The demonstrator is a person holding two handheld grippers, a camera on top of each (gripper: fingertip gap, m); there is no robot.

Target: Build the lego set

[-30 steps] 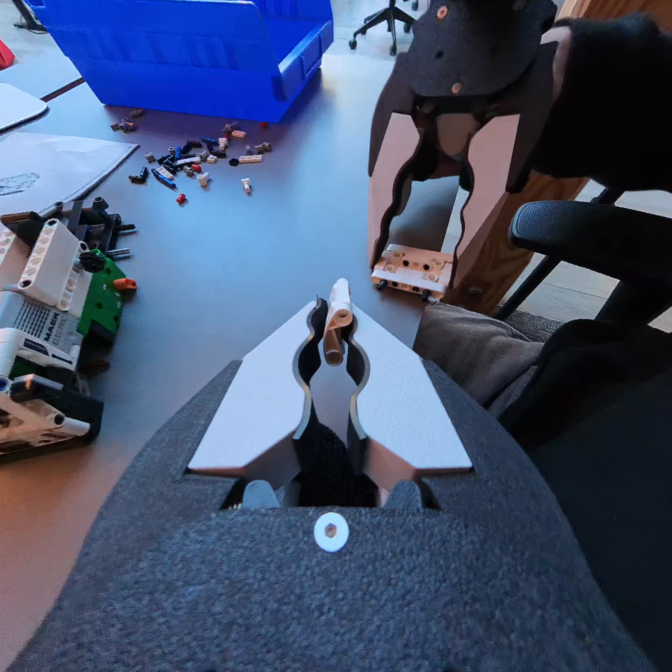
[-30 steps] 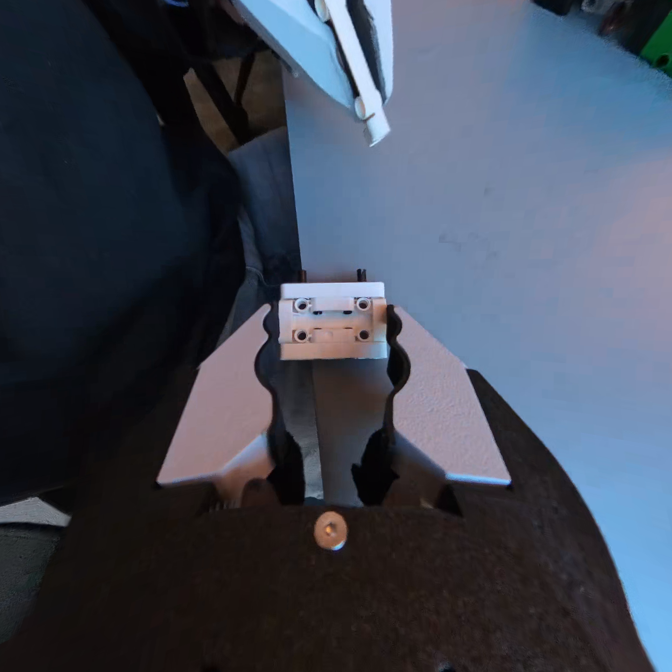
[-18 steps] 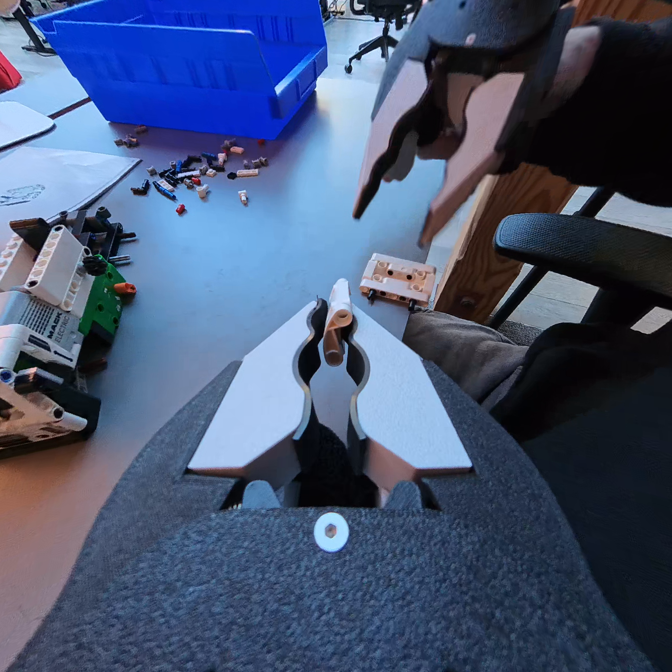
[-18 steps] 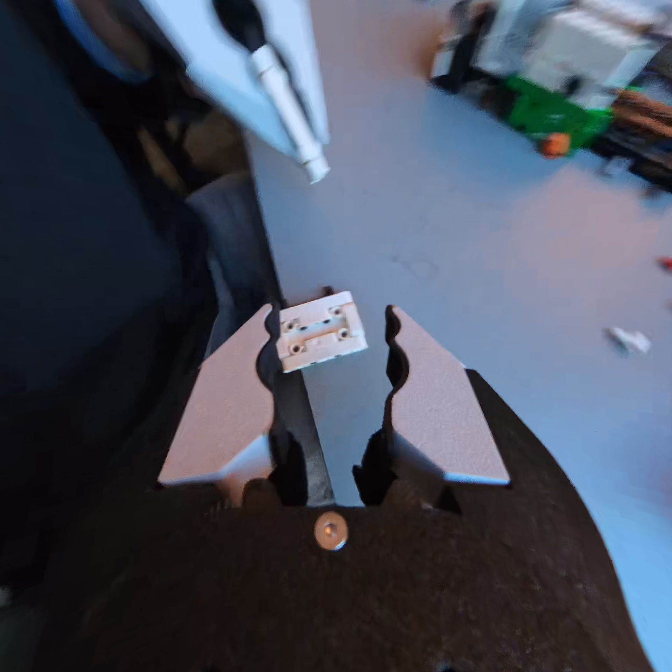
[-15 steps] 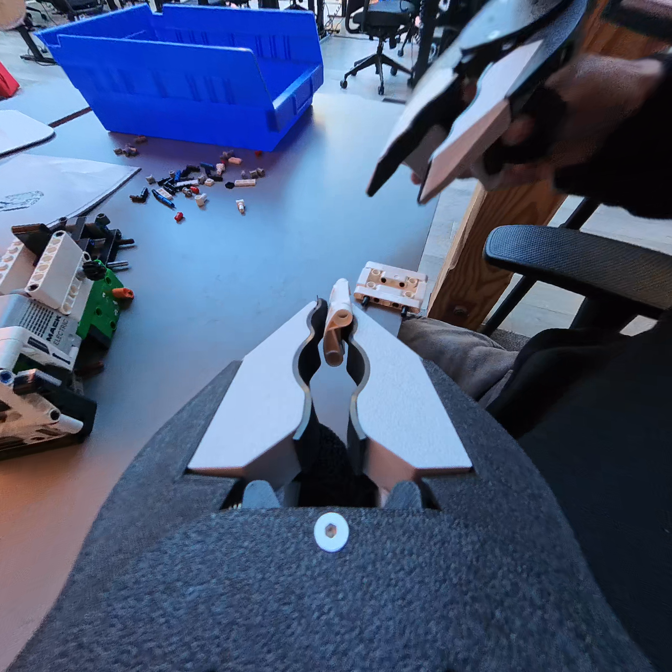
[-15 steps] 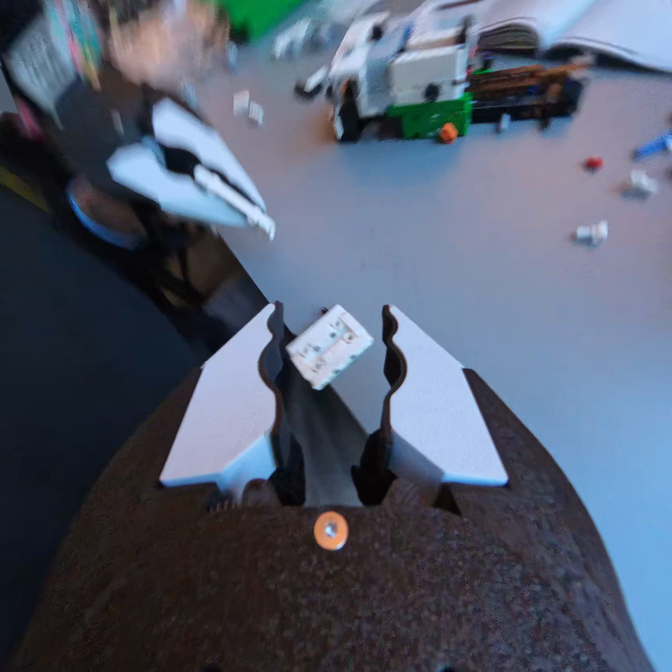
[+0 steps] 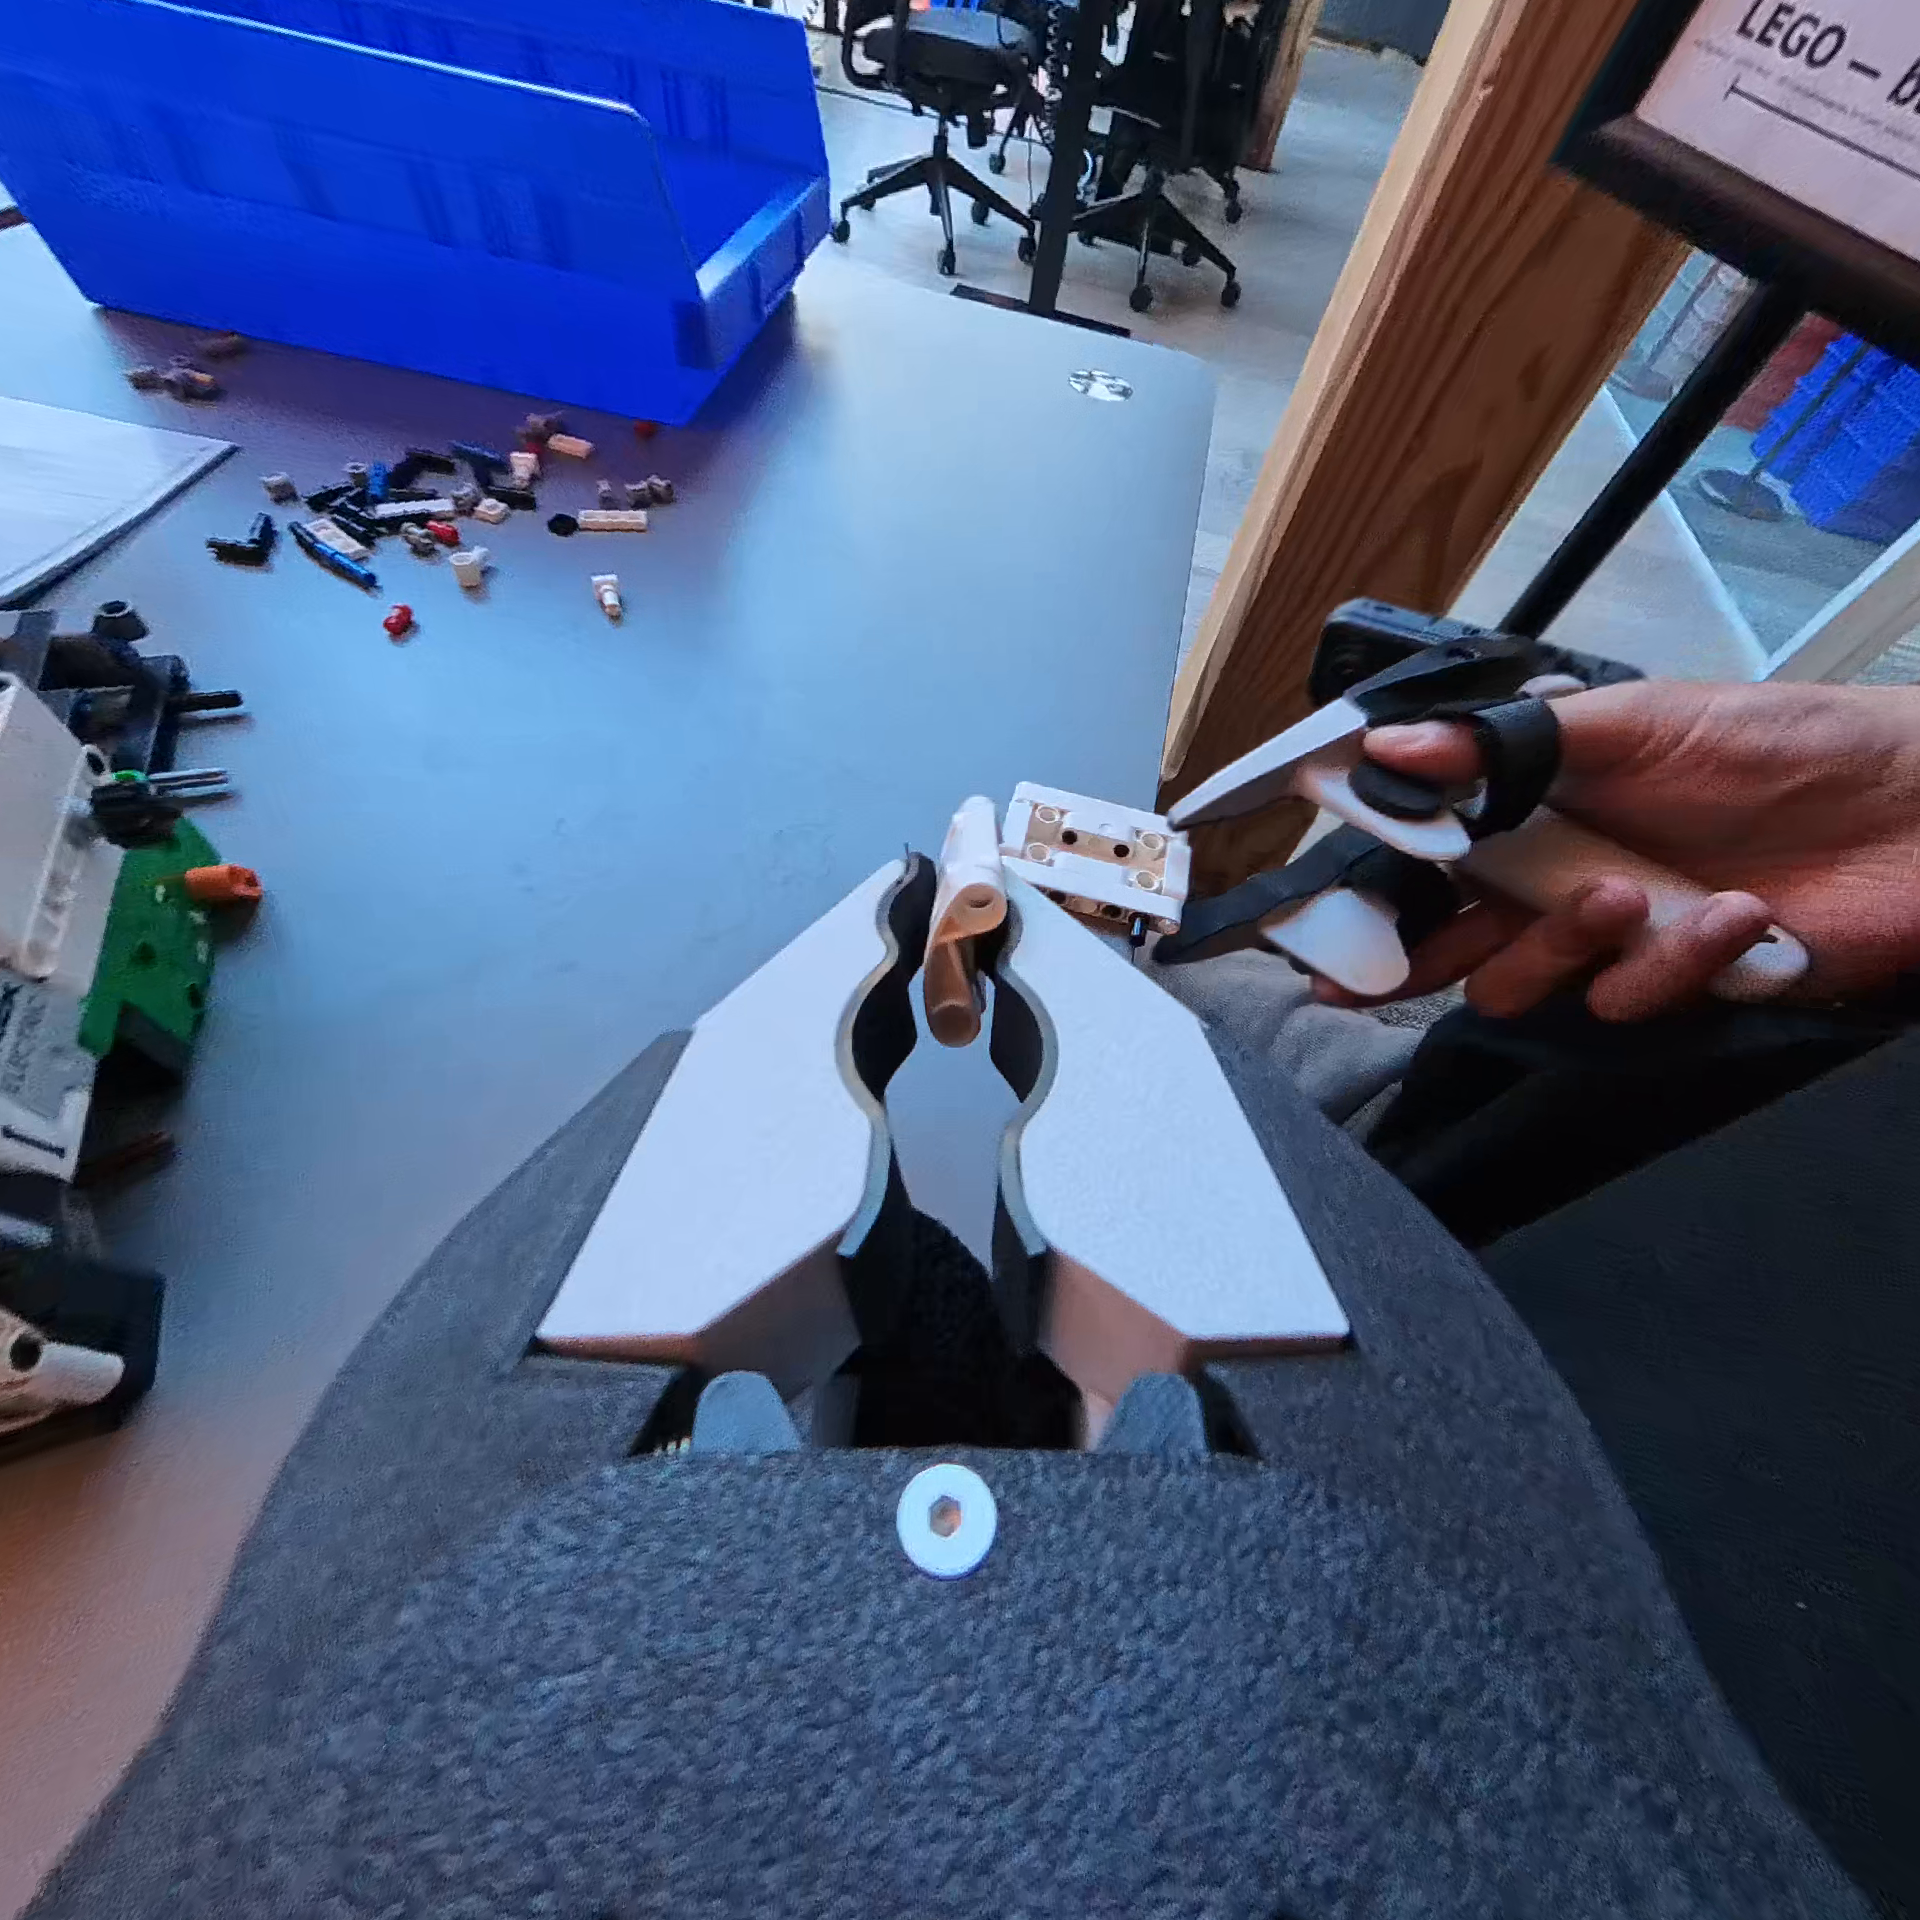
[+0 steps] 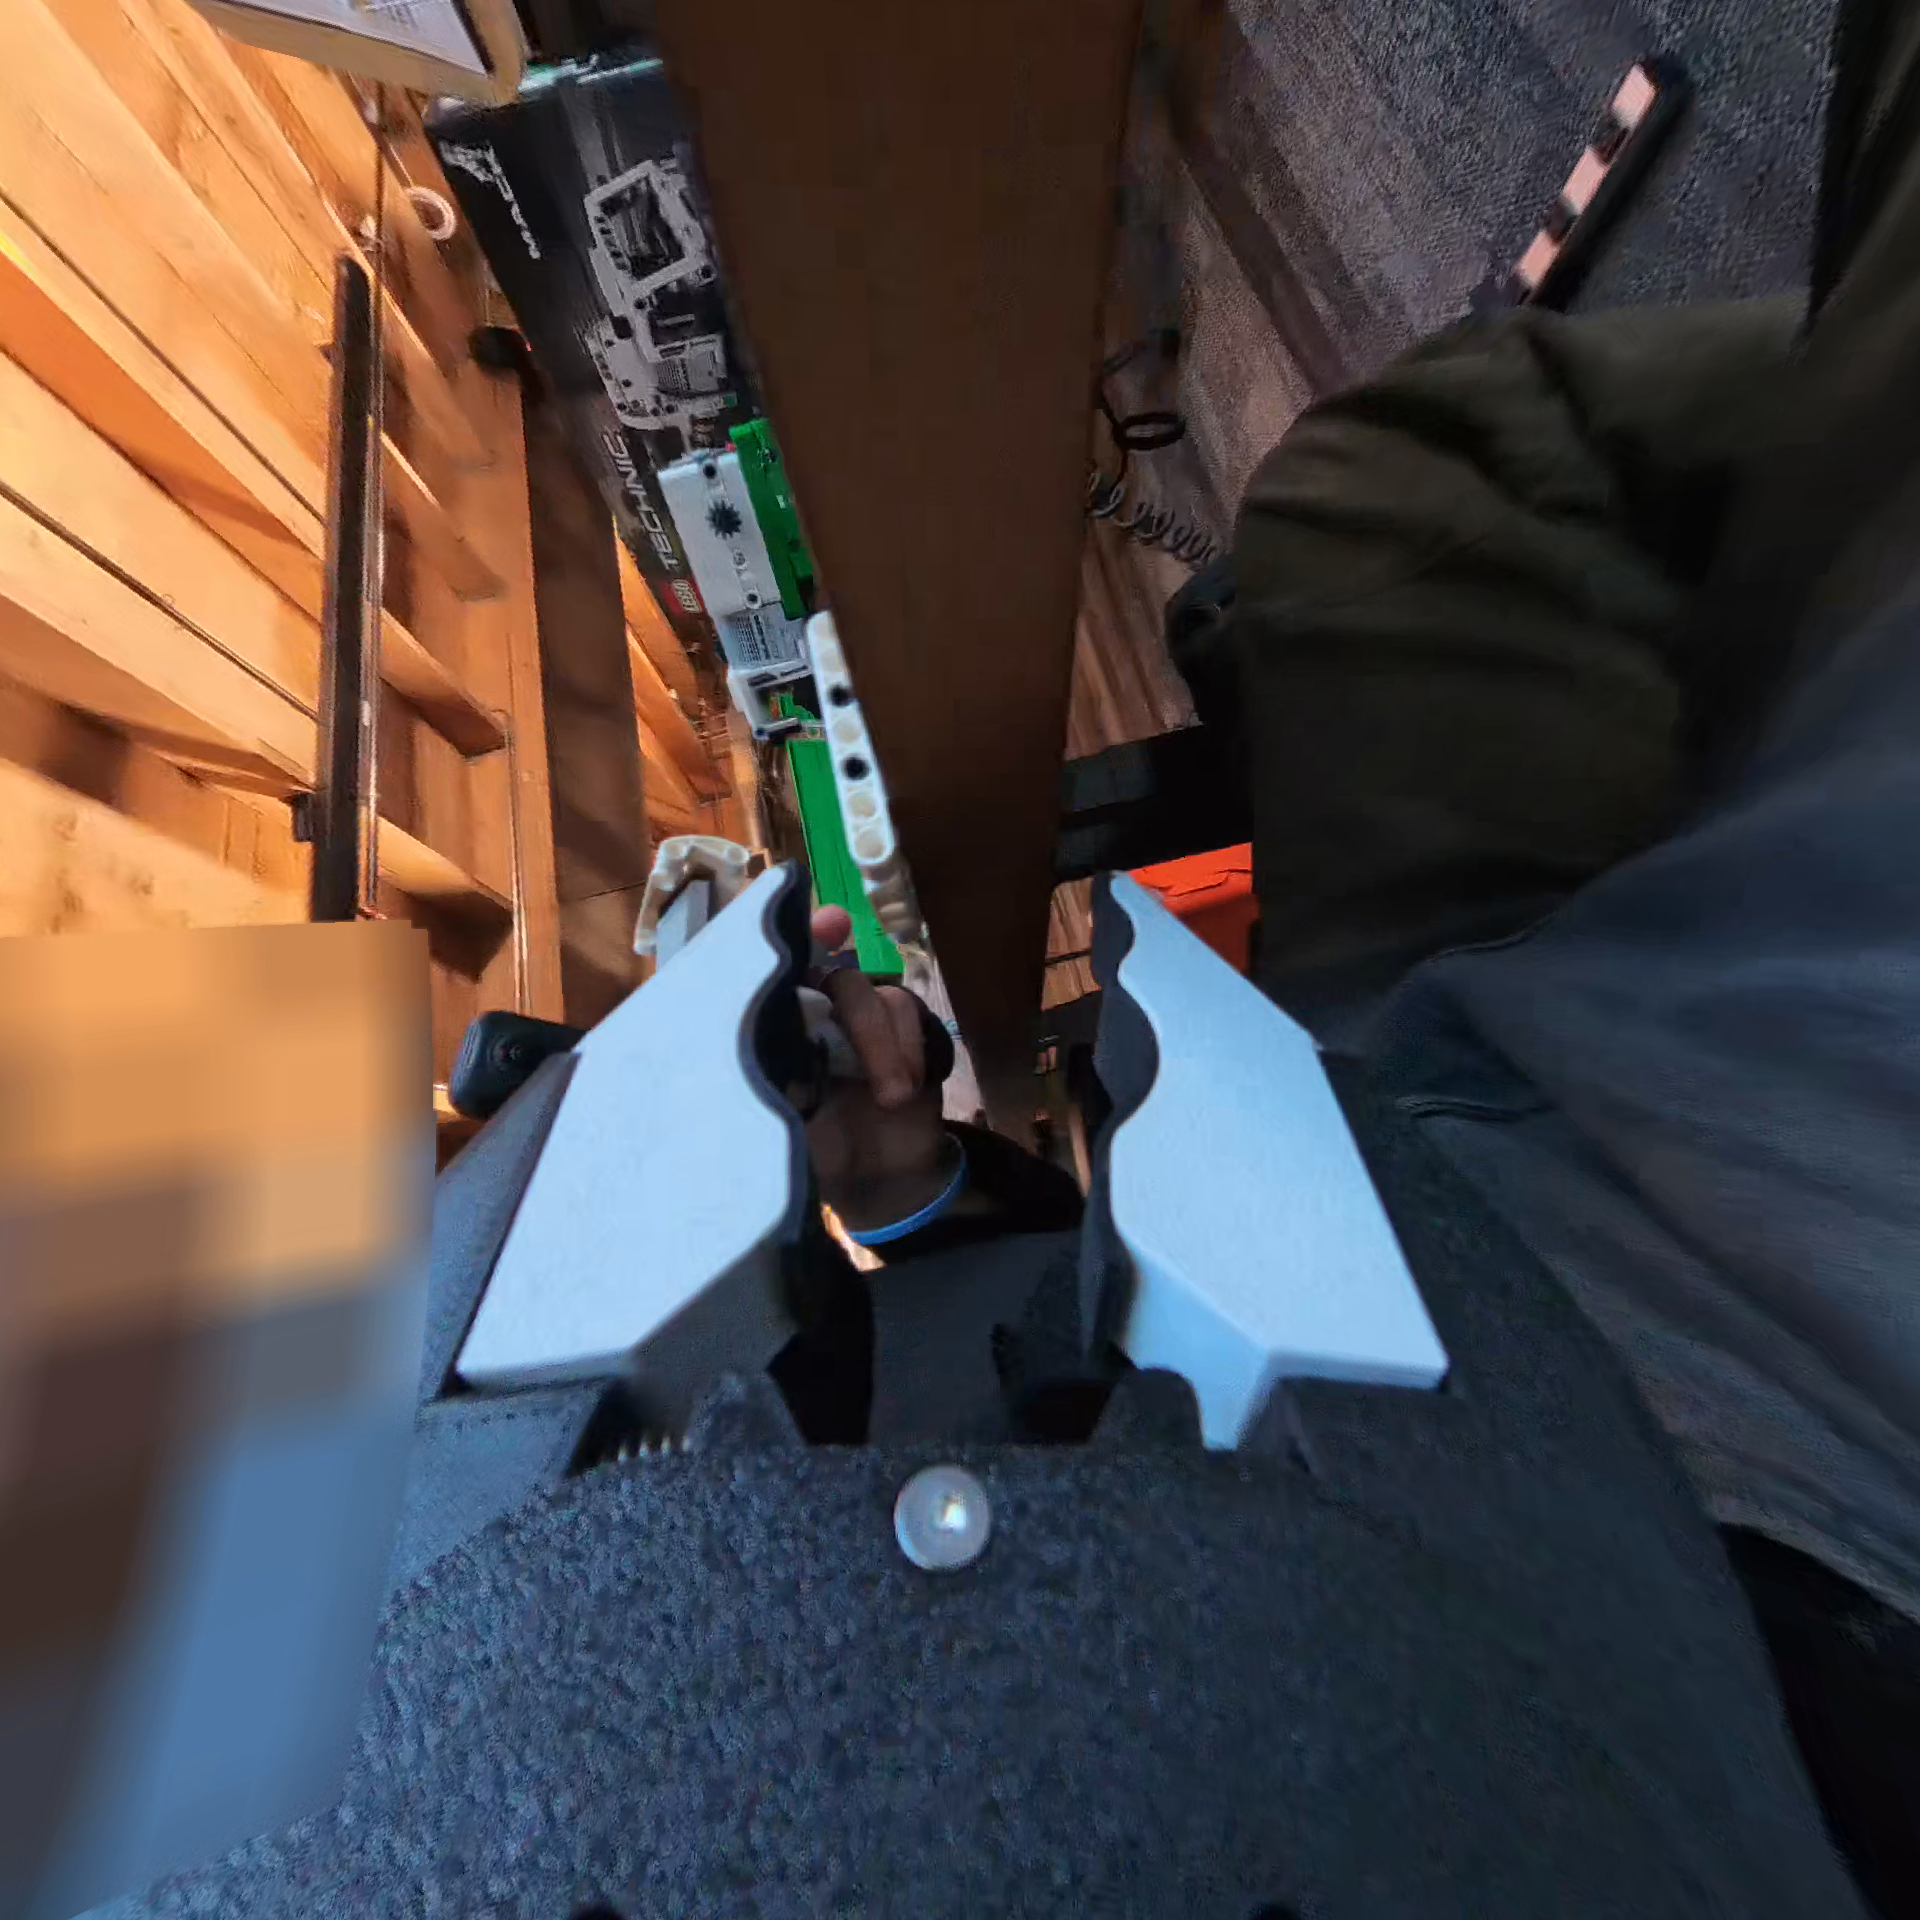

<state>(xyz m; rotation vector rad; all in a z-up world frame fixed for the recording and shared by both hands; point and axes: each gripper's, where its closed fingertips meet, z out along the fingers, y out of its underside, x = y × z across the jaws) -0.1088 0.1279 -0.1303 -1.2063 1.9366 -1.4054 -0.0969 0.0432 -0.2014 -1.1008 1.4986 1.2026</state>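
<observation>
Left wrist view first: the left gripper (image 7: pixel 961 914) is clamped narrow on a small tan-and-white connector piece (image 7: pixel 961 930), pinched between its wavy black-edged fingertips. The piece is slim and rod-like, its long axis running along the fingers, white end pointing forward and away, tan end back toward the palm. The fingers (image 7: pixel 748 1164) are flat, matte grey-white plates on a speckled dark body. Just beyond the tip lies a white rectangular panel block (image 7: pixel 1091 857) with round pin holes, flat on the near right edge of the smooth grey table (image 7: pixel 675 727), long side running across the view. To its right the right gripper (image 7: pixel 1169 883), held in a bare hand (image 7: pixel 1704 831), comes in from the side, jaws spread, its tips right at the block's right end; contact is hard to call. Farther off: a scatter of small loose pieces (image 7: pixel 457 509), a glossy blue bin (image 7: pixel 416 187), and the green-and-white model (image 7: pixel 94 914) at left.

Right wrist view now: the right gripper (image 8: pixel 951 925) stands wide, nothing between its pale plates. It is tilted on its side, looking along the table's brown underside (image 8: pixel 914 416). The model (image 8: pixel 800 665) and the other hand (image 8: pixel 873 1060) show beyond.
</observation>
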